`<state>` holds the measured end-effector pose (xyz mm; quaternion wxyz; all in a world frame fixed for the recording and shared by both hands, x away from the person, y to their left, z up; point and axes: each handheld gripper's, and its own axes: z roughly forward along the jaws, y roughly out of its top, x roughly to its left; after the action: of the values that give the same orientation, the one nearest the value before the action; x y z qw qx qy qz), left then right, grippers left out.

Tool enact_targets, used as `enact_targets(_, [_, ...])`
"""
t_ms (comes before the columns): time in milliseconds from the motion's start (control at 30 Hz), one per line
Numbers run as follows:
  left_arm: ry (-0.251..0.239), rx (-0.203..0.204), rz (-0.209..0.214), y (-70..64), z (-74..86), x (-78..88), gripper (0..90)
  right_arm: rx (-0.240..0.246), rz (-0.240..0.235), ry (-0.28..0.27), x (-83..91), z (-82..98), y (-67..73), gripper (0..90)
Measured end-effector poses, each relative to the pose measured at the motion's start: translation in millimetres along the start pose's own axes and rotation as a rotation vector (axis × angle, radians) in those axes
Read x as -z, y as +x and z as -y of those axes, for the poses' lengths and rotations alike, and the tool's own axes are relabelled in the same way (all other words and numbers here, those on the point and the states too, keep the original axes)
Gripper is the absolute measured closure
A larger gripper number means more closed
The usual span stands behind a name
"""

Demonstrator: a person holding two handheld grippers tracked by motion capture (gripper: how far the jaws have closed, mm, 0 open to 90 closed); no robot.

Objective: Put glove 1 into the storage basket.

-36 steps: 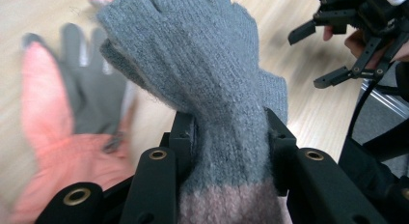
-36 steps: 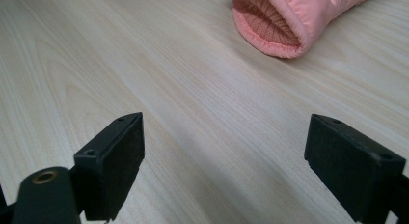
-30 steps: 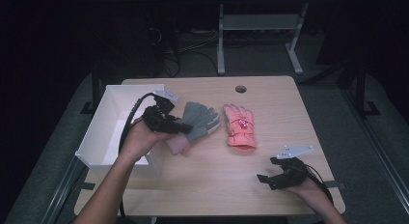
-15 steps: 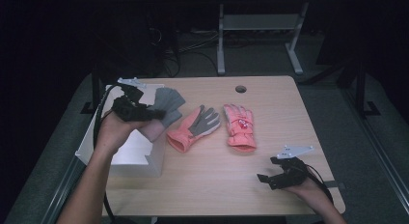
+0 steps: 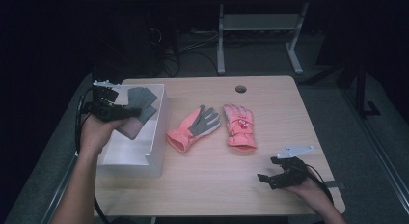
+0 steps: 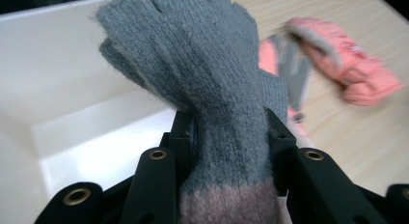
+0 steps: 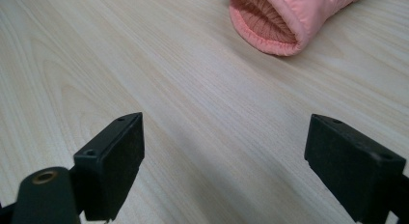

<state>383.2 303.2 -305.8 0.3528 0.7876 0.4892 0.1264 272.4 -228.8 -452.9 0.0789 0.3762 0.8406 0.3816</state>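
The left hand-held gripper (image 6: 226,132) clamps one grey glove (image 6: 202,74) over one white bin (image 5: 156,137); two pink gloves (image 5: 193,130) lie beside it.

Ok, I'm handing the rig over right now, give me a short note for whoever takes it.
Left gripper: shut on the grey knit glove, holding it over the white bin at the table's left edge.
Right gripper: open, nothing between the jaws, low over the bare table near the front right.
Done: grey glove lifted and brought to the bin.
Left: release it into the bin. Two pink gloves lie mid-table, likely next; one cuff sits just ahead of the right gripper.
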Motion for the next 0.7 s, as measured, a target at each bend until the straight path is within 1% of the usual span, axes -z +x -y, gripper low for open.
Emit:
enact_targets(33, [0.0,0.0,0.0,0.0,0.0,0.0,64.8,0.0,0.002,0.003,-0.1,0.0,0.0,13.6])
enact_targets(67, [0.015,0.021,-0.015,8.0,4.1,-4.8,64.8,-0.001,0.002,0.003,-0.2,0.1,0.1,13.6])
enact_targets(133, [0.032,0.029,-0.035,15.1,7.9,-9.7,64.7,-0.003,0.003,0.0,0.0,0.3,0.0,13.6])
enact_targets(167, [0.032,0.029,-0.035,15.1,7.9,-9.7,64.7,-0.003,0.003,0.0,0.0,0.3,0.0,13.6])
enact_targets(200, [0.038,0.048,-0.043,21.3,11.8,-15.3,64.7,0.001,0.004,0.001,0.0,0.4,-0.9,13.6])
enact_targets(233, [0.038,0.048,-0.043,21.3,11.8,-15.3,64.6,0.001,0.004,0.001,0.0,0.4,-0.9,13.6])
enact_targets(300, [0.051,0.064,-0.056,27.7,16.2,-21.8,64.6,0.0,0.004,0.002,-0.1,0.4,-1.2,13.6])
enact_targets(367, [0.073,0.076,-0.066,33.9,20.6,-29.0,64.5,-0.007,0.002,0.007,-0.7,0.4,-1.0,13.6])
enact_targets(400, [0.092,0.088,-0.082,39.7,24.5,-36.2,64.5,-0.007,0.003,0.006,-0.9,0.5,-0.9,13.6])
enact_targets(433, [0.104,0.089,-0.088,42.6,26.4,-39.4,64.5,-0.007,0.002,0.007,-0.8,0.7,-0.9,13.6])
enact_targets(533, [0.129,0.111,-0.106,48.9,32.6,-48.6,64.3,-0.004,0.003,0.004,-0.5,1.3,-1.7,13.6])
enact_targets(600, [0.138,0.116,-0.11,50.6,34.8,-51.7,64.1,-0.006,0.004,0.003,-0.1,1.2,-1.9,13.6])
enact_targets(633, [0.15,0.128,-0.114,54.0,39.4,-57.0,64.0,-0.005,0.005,0.002,-0.1,1.0,-2.1,13.6])
enact_targets(700, [0.157,0.13,-0.116,55.7,41.5,-59.5,64.0,-0.004,0.005,0.002,-0.2,0.9,-2.1,13.6])
